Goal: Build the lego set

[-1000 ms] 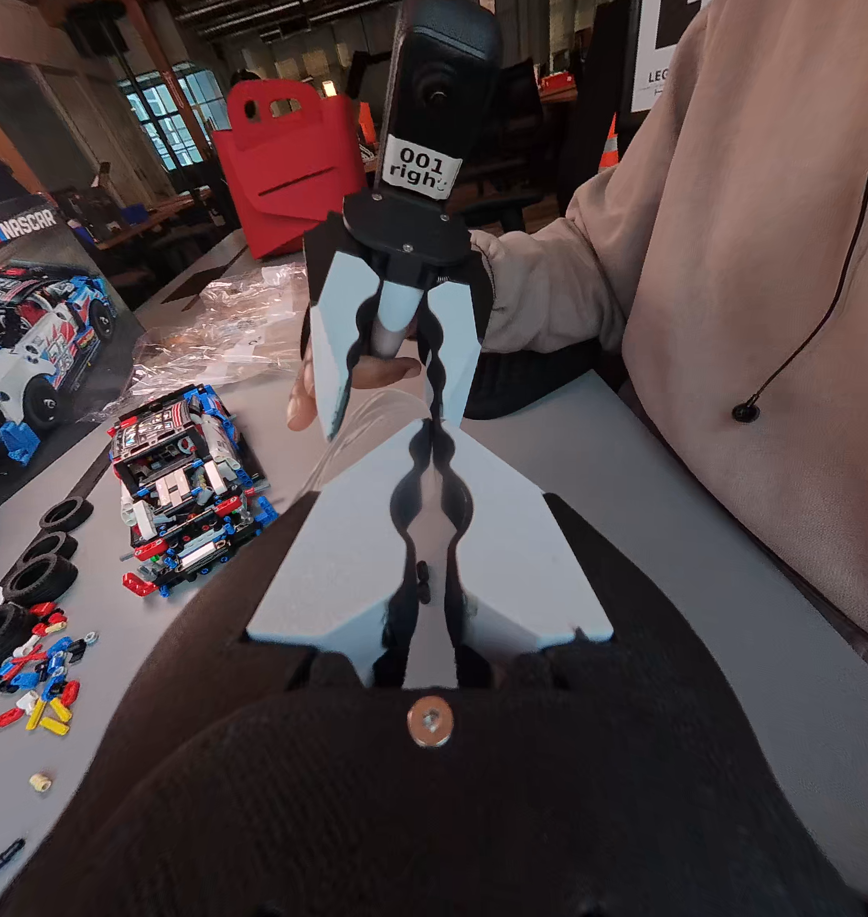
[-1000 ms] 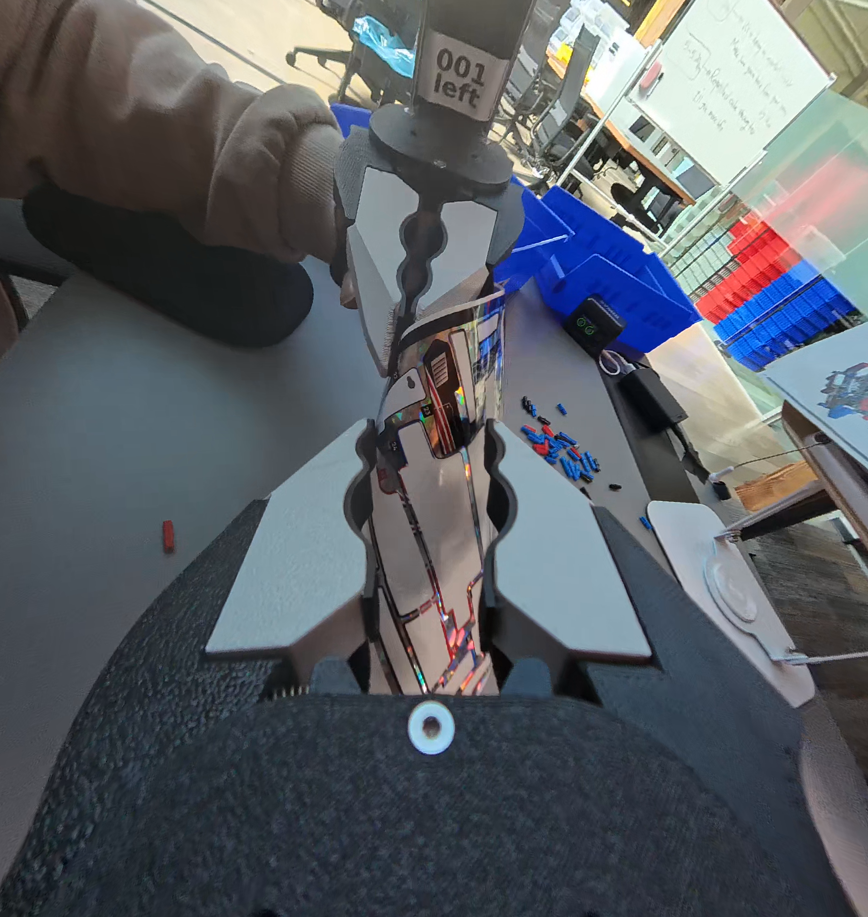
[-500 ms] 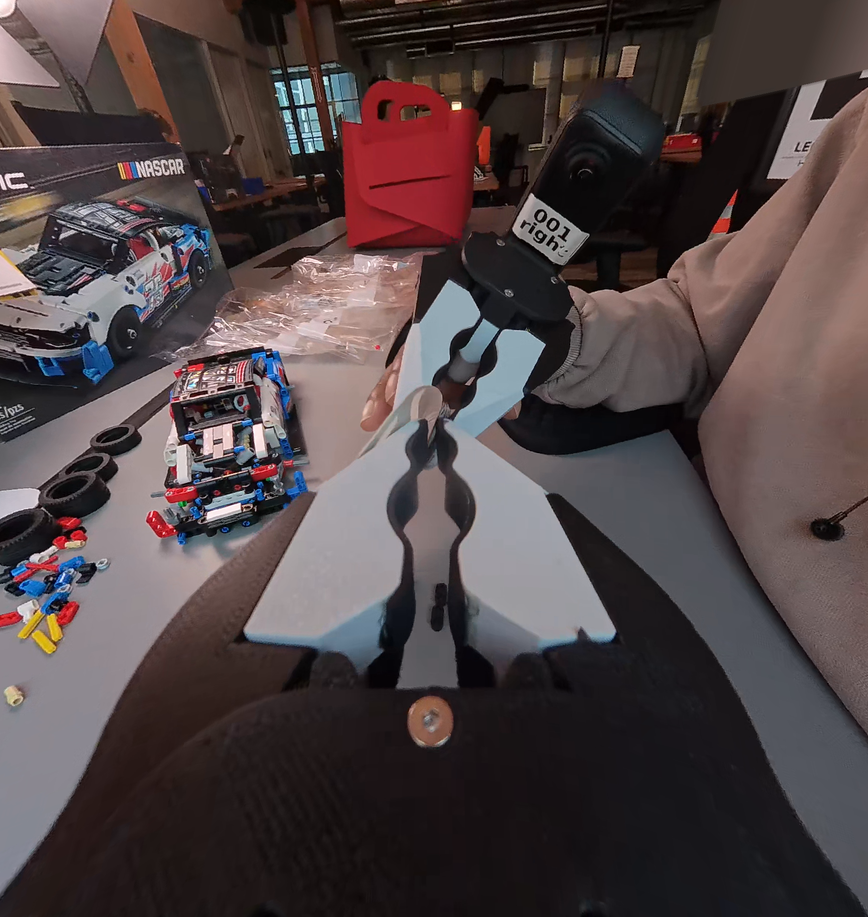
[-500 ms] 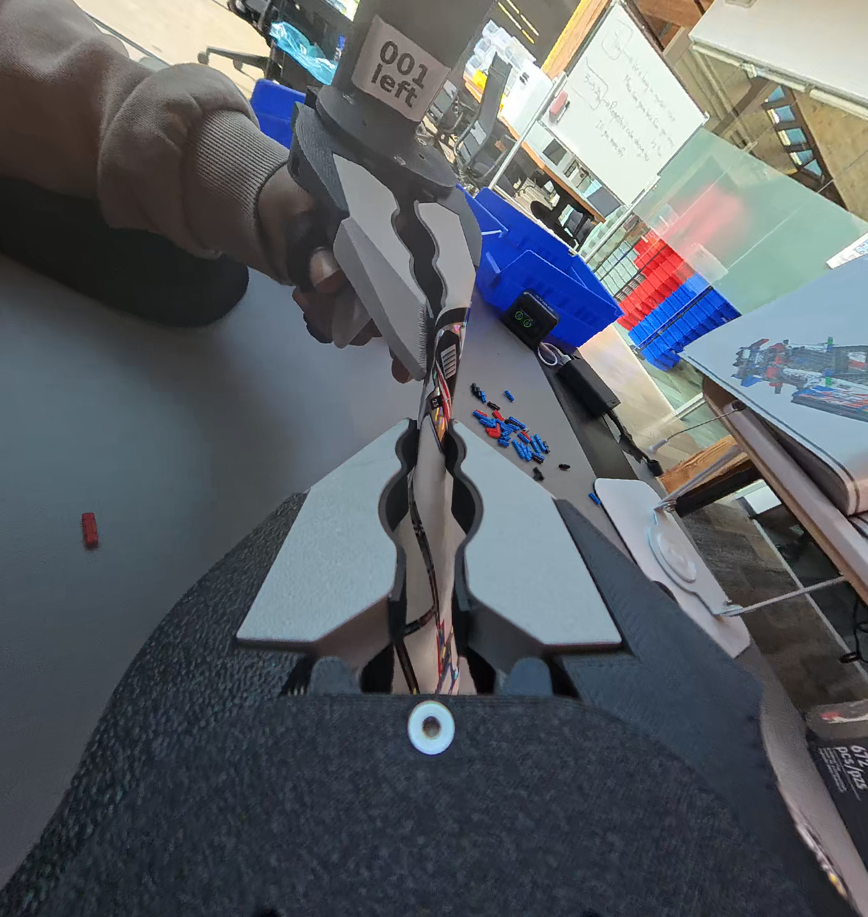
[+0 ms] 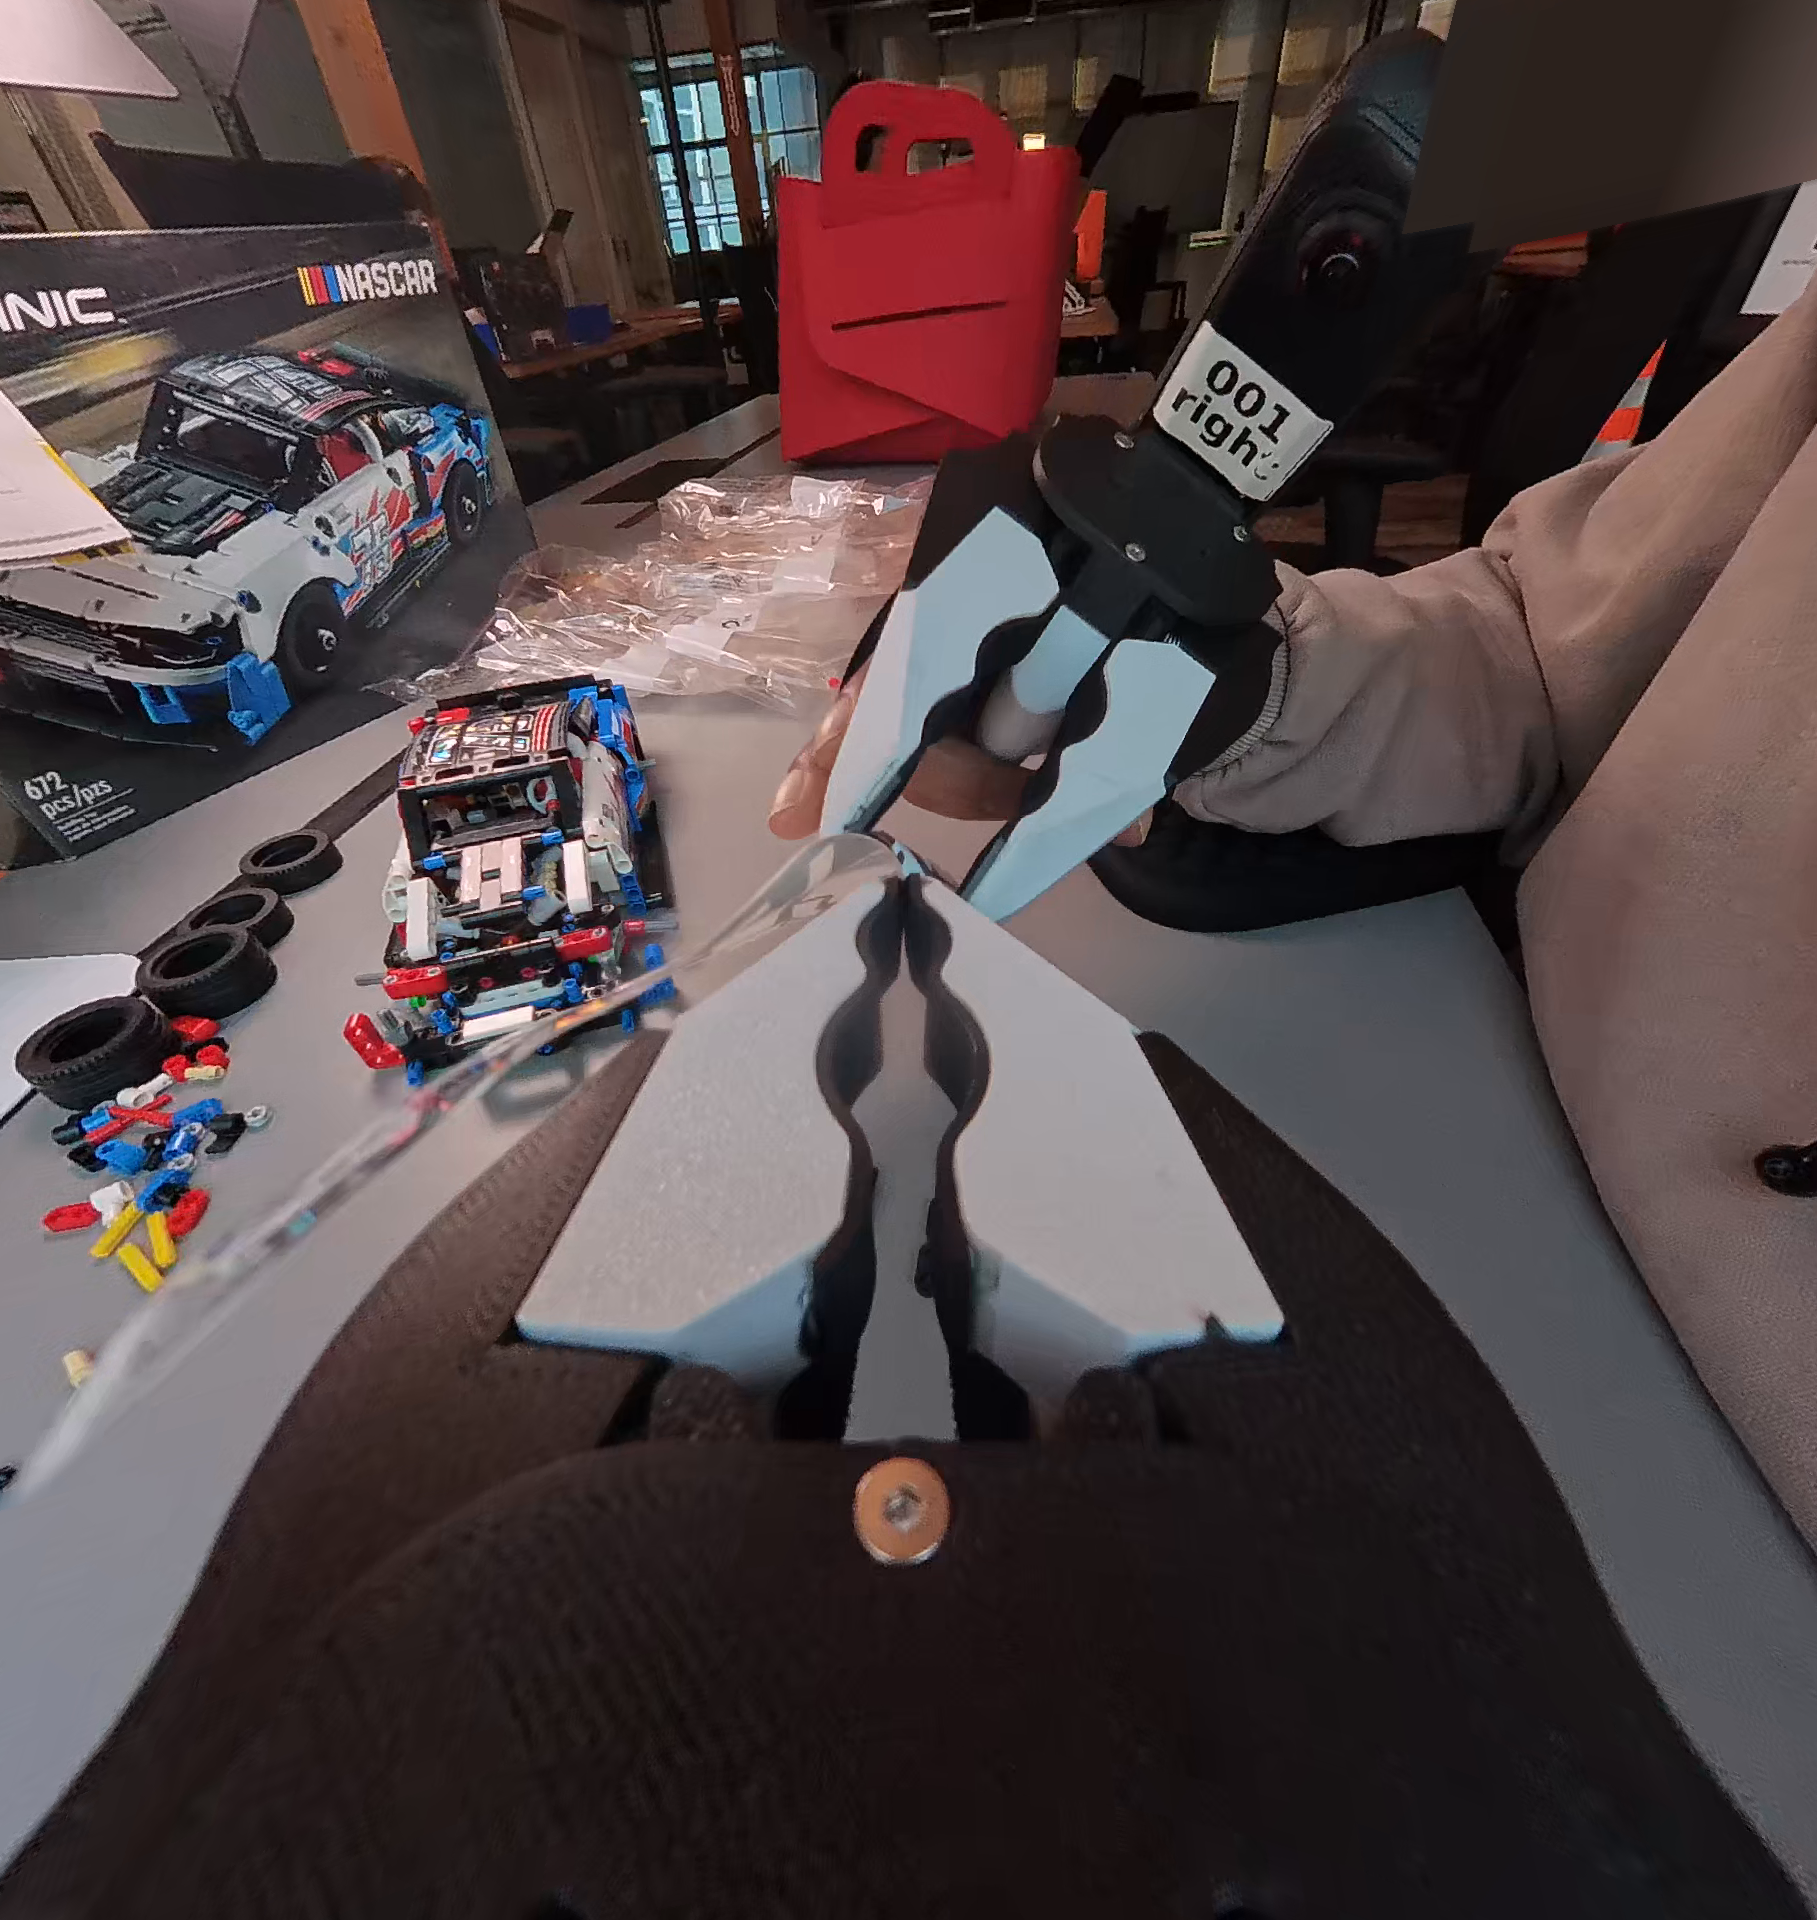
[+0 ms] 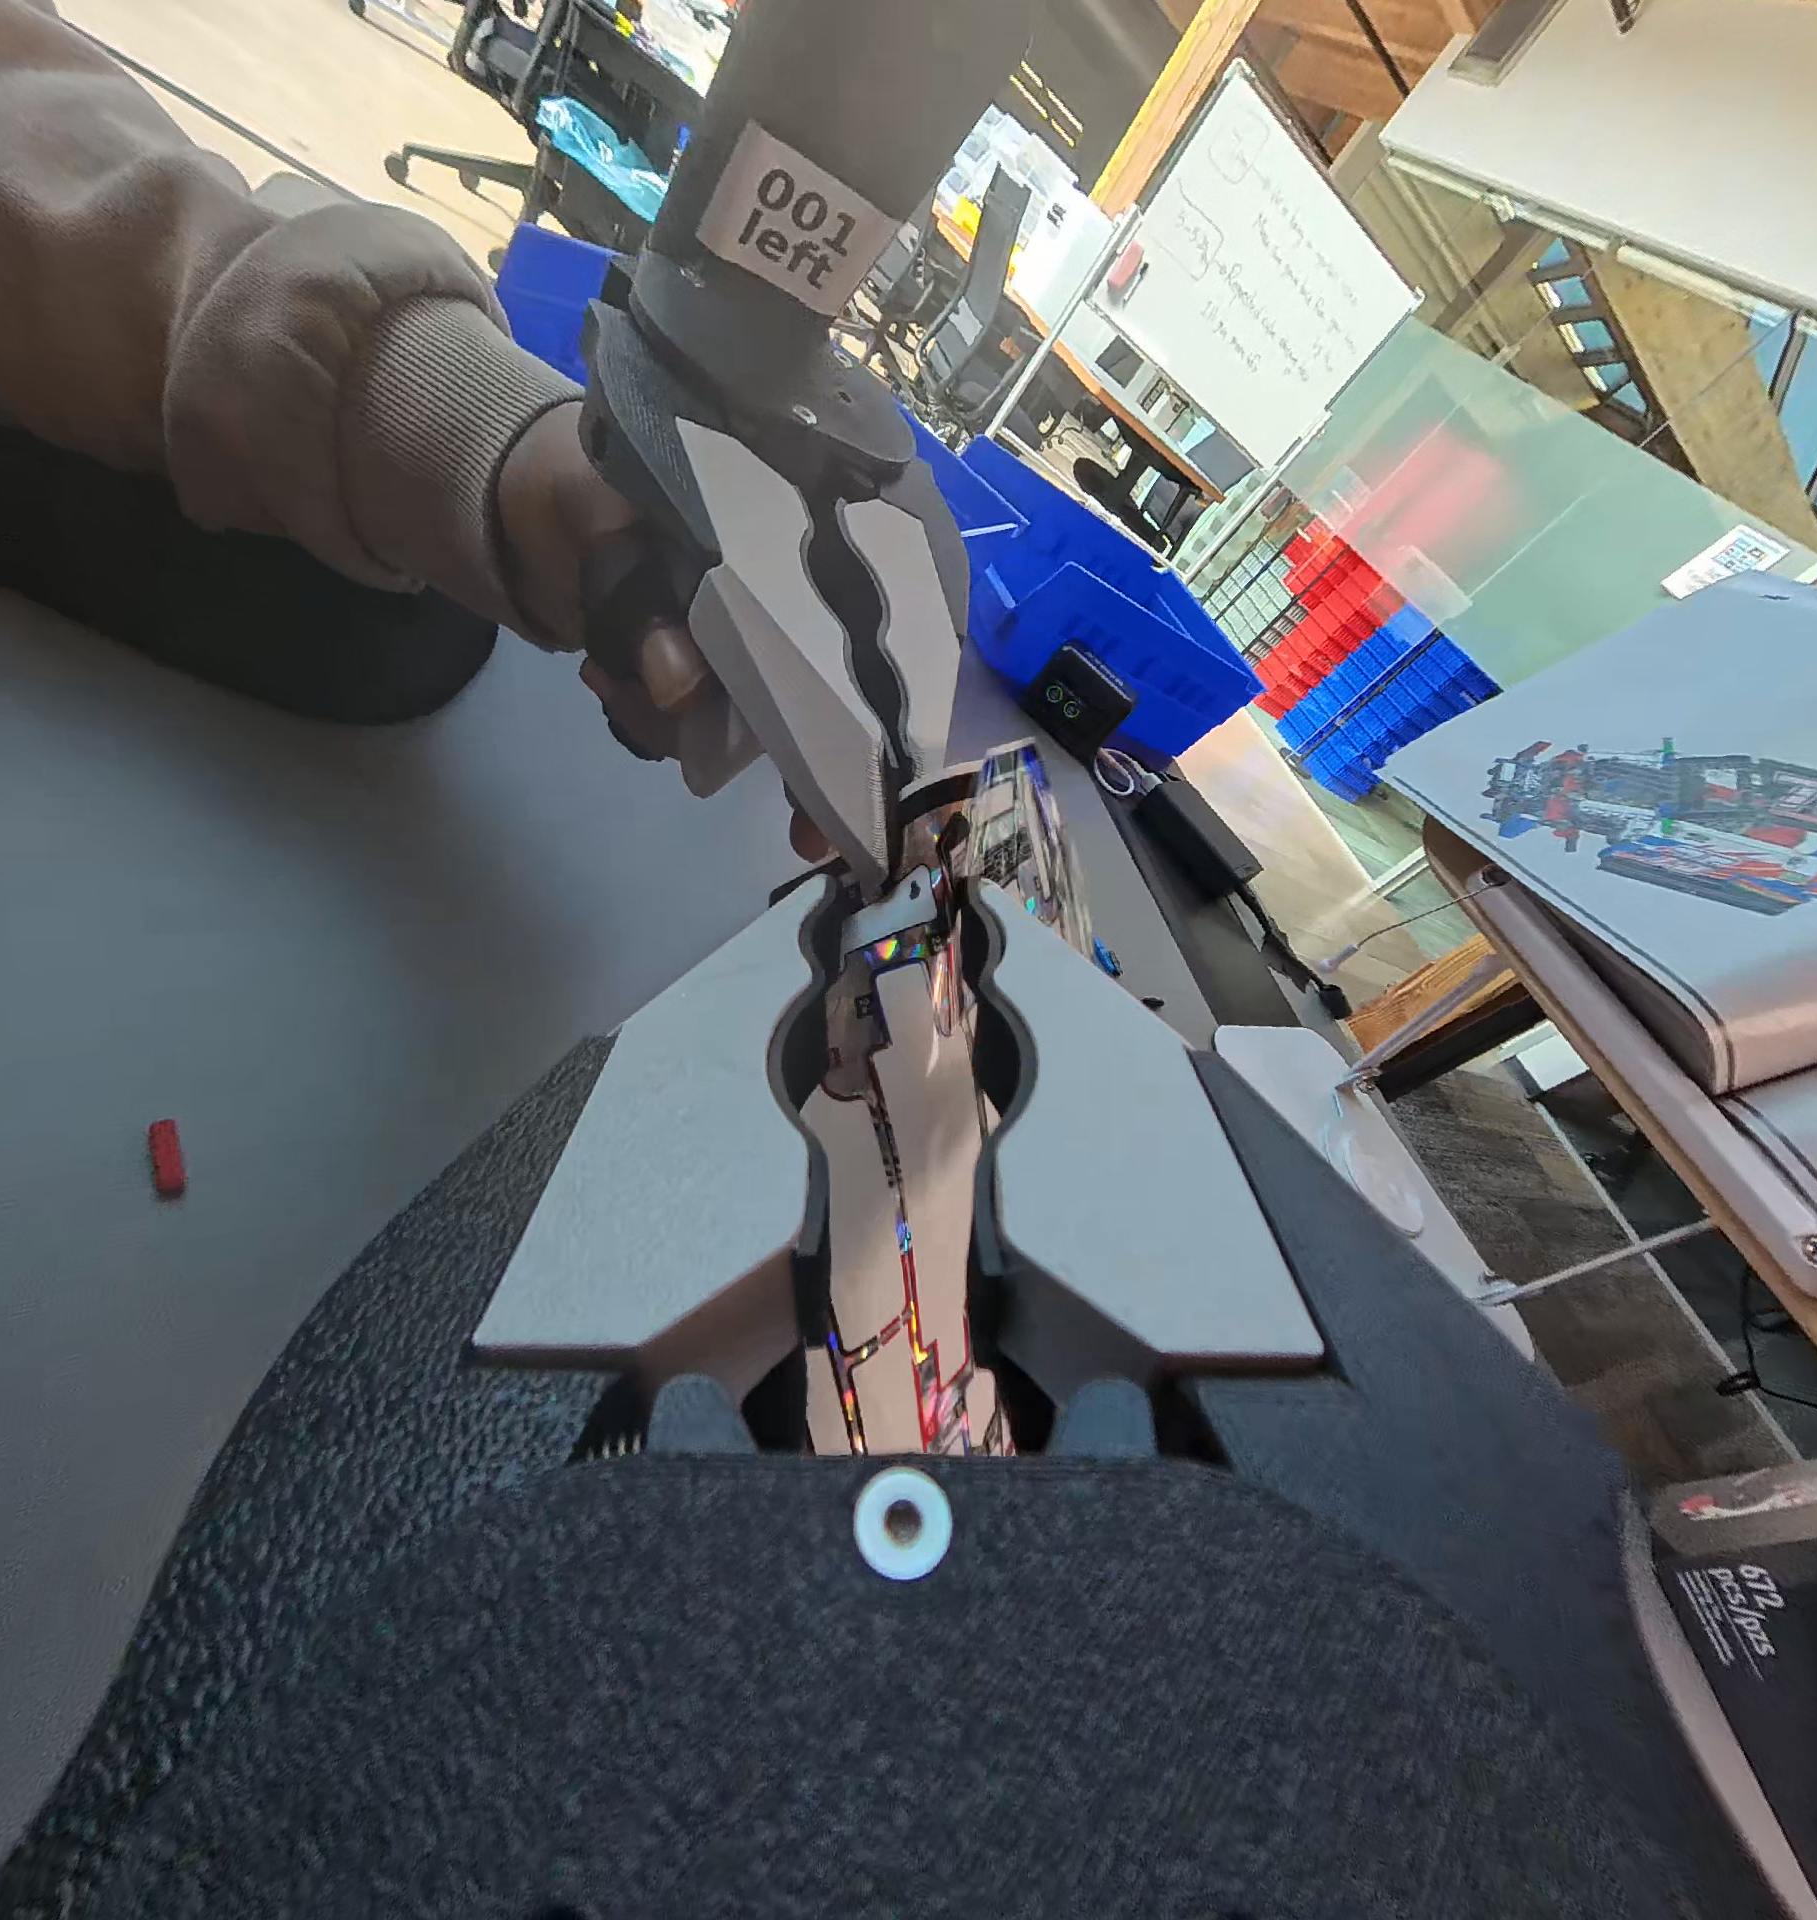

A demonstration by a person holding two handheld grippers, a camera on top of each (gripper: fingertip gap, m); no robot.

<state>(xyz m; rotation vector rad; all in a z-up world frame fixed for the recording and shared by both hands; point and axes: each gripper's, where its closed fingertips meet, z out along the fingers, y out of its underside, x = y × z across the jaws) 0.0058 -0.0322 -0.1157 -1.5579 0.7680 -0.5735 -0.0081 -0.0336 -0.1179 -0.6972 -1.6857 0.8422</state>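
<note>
A shiny sticker sheet (image 6: 909, 1143) with holographic outlines runs lengthwise between the fingers of my right gripper (image 6: 909, 899). Its jaws stand apart on either side of the sheet, so the gripper is open. My left gripper (image 5: 904, 883) is shut on the sheet's far end, and in the right wrist view (image 6: 888, 831) it pinches the sheet from above. In the left wrist view the sheet (image 5: 769, 914) is a blurred translucent strip trailing down to the left, and the right gripper (image 5: 909, 857) faces me with its fingers spread. The part-built car (image 5: 519, 883) stands on the table to the left.
Black tyres (image 5: 208, 966) and small loose coloured parts (image 5: 145, 1153) lie left of the car. The set's box (image 5: 208, 499), clear plastic bags (image 5: 706, 603) and a red bag (image 5: 925, 281) are behind. A red piece (image 6: 166, 1156), blue bins (image 6: 1091, 623) and the instruction booklet (image 6: 1662, 831) show in the right wrist view. The part-built car (image 5: 519, 883) is about 25 centimetres from both grippers' fingertips.
The right gripper, shut on the sheet half a second ago, has opened its jaws. The left gripper keeps its pinch. Both grippers have tilted, and the sheet now trails to the left.
</note>
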